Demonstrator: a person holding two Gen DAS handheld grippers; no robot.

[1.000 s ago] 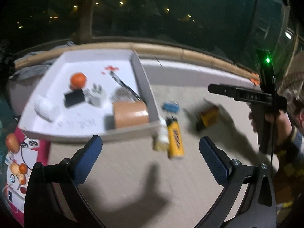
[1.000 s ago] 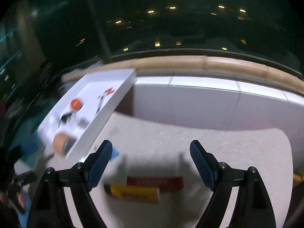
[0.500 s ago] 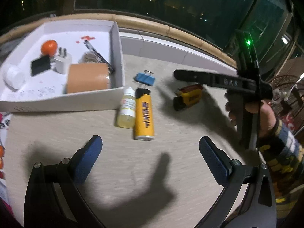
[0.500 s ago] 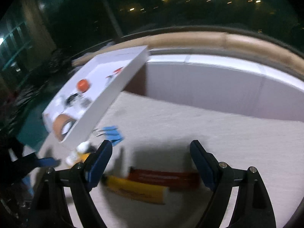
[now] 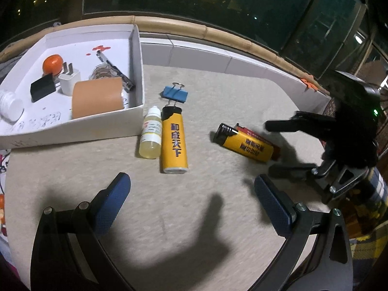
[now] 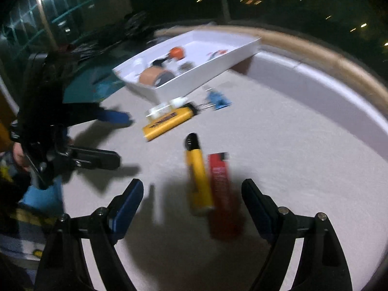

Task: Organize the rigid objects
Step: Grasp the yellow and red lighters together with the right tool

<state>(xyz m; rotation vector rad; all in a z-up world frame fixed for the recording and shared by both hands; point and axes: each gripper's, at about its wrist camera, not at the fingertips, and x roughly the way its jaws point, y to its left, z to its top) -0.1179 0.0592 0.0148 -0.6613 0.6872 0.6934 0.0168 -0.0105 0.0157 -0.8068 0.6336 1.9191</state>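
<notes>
A yellow lighter (image 5: pixel 173 142) lies next to a small dropper bottle (image 5: pixel 151 137) and a blue binder clip (image 5: pixel 176 93), just right of the white tray (image 5: pixel 80 126). A second yellow lighter (image 5: pixel 245 145) lies beside a red lighter (image 5: pixel 264 138) further right; both show in the right wrist view, yellow (image 6: pixel 198 179) and red (image 6: pixel 222 189). My left gripper (image 5: pixel 191 200) is open and empty, above the table in front of the first lighter. My right gripper (image 6: pixel 192 208) is open and empty, with the lighter pair between its fingers' line.
The tray holds a tape roll (image 5: pixel 97 100), a white plug (image 5: pixel 69 83), an orange ball (image 5: pixel 52 64), a black block (image 5: pixel 42 89), a pen (image 5: pixel 114 69) and a white bottle (image 5: pixel 9 105). A low white wall (image 5: pixel 218 59) with a wooden rail borders the table's far side.
Both grippers have moved nearer the table. The right gripper swung round, so the lighter pair now lies lengthwise before it. The left view now shows the objects closer.
</notes>
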